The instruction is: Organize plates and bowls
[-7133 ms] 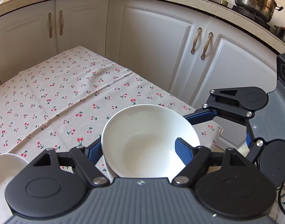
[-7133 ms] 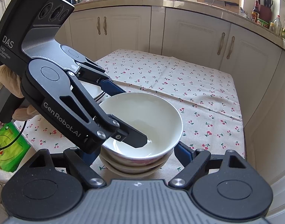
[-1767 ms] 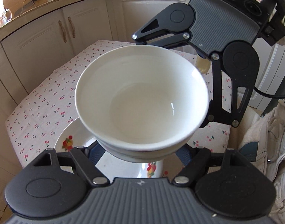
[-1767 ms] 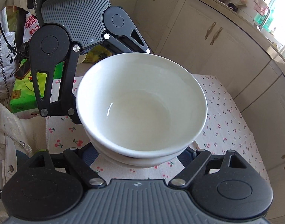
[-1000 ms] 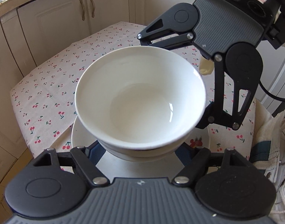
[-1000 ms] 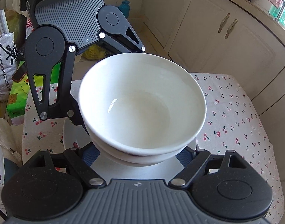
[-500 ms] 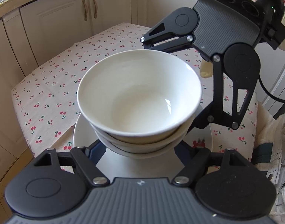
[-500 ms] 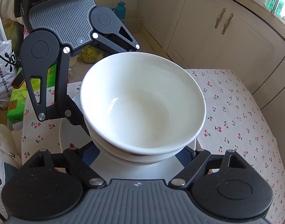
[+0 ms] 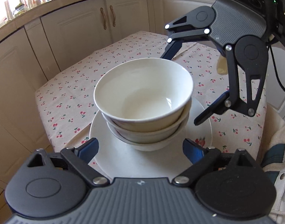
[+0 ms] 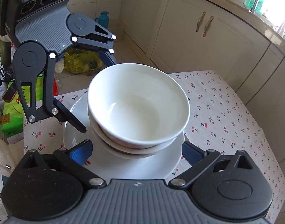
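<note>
your worktop [image 9: 71,93] wears a pale cloth [image 10: 226,115] printed with small red cherries, draped over its edges. directly on that cloth you have one white plate [image 9: 123,160] near the corner closest to you. the rest of the cloth beyond the plate shows only its cherry print.

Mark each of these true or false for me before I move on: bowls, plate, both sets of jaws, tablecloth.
1. The stack of bowls stands on the white plate. True.
2. The left gripper is clamped on the bowls. False: its jaws are opening, with the stack between them and clear of the pads.
3. The right gripper holds nothing. True: its jaws are opening too, apart from the stack.
4. The tablecloth is plain blue. False: it is pale with small red cherries.
5. The top bowl holds food. False: it looks empty.
</note>
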The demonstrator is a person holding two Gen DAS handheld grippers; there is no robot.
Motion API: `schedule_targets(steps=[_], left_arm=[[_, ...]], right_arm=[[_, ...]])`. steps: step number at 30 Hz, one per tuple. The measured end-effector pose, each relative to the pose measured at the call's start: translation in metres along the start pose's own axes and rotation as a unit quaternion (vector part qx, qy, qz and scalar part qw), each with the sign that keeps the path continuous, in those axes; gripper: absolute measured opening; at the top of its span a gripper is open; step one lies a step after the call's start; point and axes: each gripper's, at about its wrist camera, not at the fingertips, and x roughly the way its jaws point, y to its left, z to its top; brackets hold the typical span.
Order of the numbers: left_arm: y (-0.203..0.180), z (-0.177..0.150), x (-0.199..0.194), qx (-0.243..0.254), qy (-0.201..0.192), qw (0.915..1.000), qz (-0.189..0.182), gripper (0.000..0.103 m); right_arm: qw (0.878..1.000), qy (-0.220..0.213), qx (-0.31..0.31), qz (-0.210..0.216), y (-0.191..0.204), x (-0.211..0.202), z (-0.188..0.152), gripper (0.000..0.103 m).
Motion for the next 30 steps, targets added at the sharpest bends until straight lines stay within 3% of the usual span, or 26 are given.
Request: schedule_targets(steps=[4,10,14,17,21,24,30], left_arm=[[-0.020,-0.003,-0.025,-0.013,-0.036,0.9981,0.050,0.102],[-0.062,-0.003,-0.054,-0.052,-0.098,0.9851,0.131,0.102],[-0.087,-0.007,-0.067,-0.115,-0.114,0.9759,0.146,0.102],[-0.108,-0.006,-0.079,-0.161,-0.128,0.9588,0.196,0.102],[-0.123,-0.003,-0.092,-0.227,-0.127,0.9383,0.228,0.102],[-0.131,-0.002,-0.096,-0.275,-0.120,0.9252,0.232,0.102],[-0.151,-0.001,-0.110,-0.275,-0.138,0.9204,0.242,0.102]], right_arm=[[0.999,-0.002,0.019,-0.048,0.012,-0.023,-0.008,0.103],[0.987,-0.021,0.097,-0.124,0.029,-0.059,-0.018,0.103],[0.965,-0.033,0.183,-0.185,0.039,-0.078,-0.031,0.103],[0.943,-0.036,0.250,-0.219,0.047,-0.089,-0.047,0.103],[0.910,-0.050,0.326,-0.250,0.064,-0.104,-0.069,0.103],[0.900,-0.061,0.349,-0.253,0.077,-0.113,-0.076,0.103],[0.896,-0.070,0.345,-0.272,0.104,-0.129,-0.075,0.103]])
